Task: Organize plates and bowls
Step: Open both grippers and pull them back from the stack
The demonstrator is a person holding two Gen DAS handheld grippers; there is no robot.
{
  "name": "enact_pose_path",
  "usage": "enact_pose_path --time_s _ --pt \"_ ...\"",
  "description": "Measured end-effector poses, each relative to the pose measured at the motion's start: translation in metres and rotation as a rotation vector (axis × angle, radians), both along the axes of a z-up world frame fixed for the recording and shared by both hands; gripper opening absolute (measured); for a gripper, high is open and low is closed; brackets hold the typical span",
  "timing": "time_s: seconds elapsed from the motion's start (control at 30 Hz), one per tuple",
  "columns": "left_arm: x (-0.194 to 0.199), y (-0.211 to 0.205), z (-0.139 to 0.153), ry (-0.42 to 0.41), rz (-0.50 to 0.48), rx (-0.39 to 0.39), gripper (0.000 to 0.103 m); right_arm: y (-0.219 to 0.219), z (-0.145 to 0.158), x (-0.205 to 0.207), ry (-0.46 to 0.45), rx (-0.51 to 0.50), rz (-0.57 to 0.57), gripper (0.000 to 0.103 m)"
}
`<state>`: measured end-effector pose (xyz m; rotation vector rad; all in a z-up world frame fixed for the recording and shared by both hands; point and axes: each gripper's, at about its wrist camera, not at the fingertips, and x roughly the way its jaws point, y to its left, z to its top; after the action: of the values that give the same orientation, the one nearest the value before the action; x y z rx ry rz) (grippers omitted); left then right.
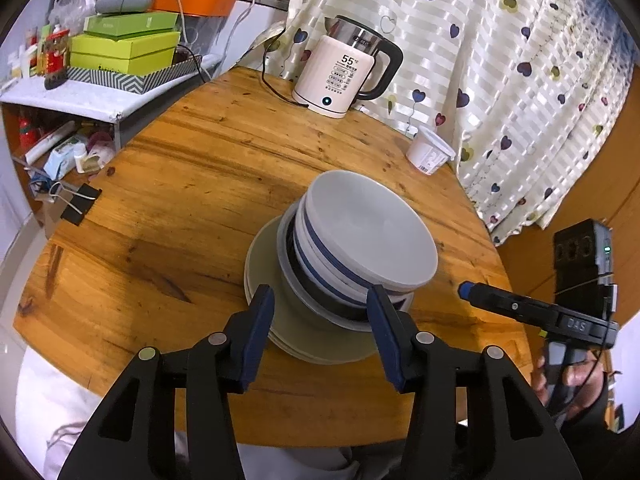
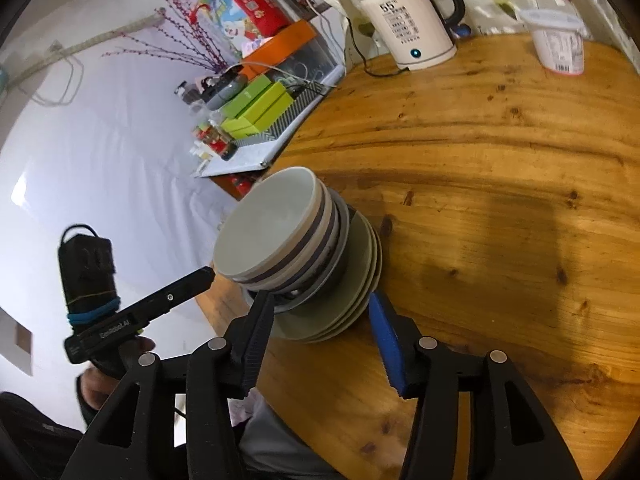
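In the left wrist view the left gripper (image 1: 320, 300) stands spread with the bowls (image 1: 360, 240) nested on the plates (image 1: 280, 320) just ahead between its jaws, and in the right wrist view the right gripper (image 2: 322, 306) is spread likewise, the same stack between its jaws on the table (image 2: 500, 200)

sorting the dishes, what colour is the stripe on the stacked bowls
Dark blue stripe on the white bowls, clearest in the left wrist view.
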<state>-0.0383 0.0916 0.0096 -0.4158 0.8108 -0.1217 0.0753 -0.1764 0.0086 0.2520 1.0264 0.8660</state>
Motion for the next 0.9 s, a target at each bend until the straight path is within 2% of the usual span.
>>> enact_pose_path --time_s 0.4,0.67,0.9 --pt "-0.009 -0.020 0.005 0.001 0.027 0.104 0.057 0.016 0.014 -0.028 -0.127 -0.126 0.020 0.066" --pt "-0.011 -0.023 0.000 0.032 0.053 0.161 0.057 0.024 0.012 -0.035 -0.161 -0.177 0.025 0.067" --pt "-0.009 -0.023 -0.007 0.052 0.064 0.167 0.056 0.036 0.008 -0.038 -0.191 -0.217 0.045 0.067"
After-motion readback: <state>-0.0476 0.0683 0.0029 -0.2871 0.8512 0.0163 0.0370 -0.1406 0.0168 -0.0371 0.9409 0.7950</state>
